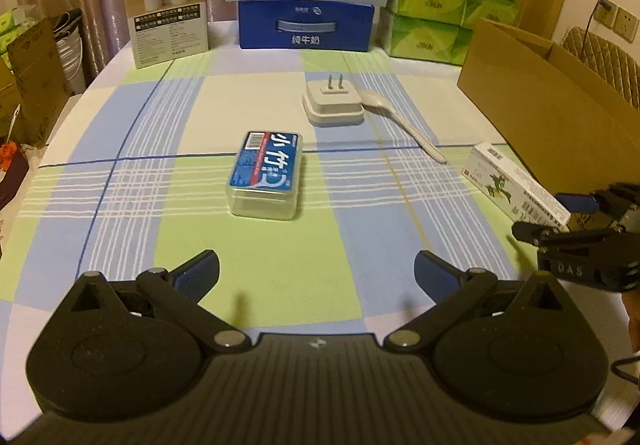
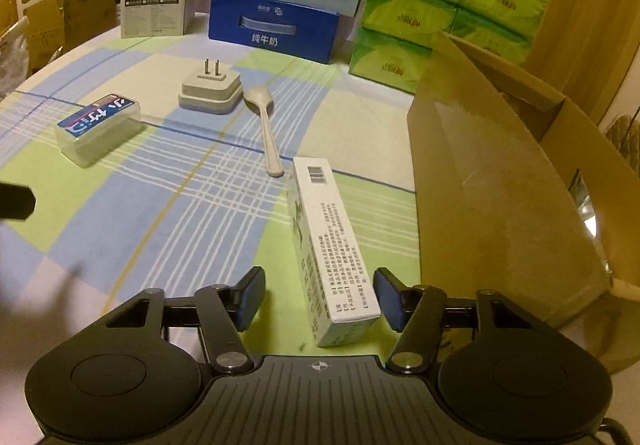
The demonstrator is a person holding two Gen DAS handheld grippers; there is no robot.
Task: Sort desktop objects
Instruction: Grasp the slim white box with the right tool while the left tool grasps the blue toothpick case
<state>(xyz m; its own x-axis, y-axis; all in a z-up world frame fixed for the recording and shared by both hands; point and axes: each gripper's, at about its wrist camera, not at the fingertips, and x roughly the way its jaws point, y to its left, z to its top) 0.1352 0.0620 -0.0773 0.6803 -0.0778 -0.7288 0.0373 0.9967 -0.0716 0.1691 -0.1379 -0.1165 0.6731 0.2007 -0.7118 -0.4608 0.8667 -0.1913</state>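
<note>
While the left gripper (image 1: pixel 316 273) hangs wide open and empty short of the clear plastic box with the blue label (image 1: pixel 265 175), the right gripper (image 2: pixel 320 297) straddles the near end of the long white cardboard carton (image 2: pixel 332 245), jaws parted, neither pad judged touching. The carton lies flat on the checked tablecloth (image 2: pixel 180 205) beside the open brown cardboard box (image 2: pixel 500 181), long axis running away from the gripper, barcode end farthest. Recommendation: centre the pads on the long sides and advance before closing.
</note>
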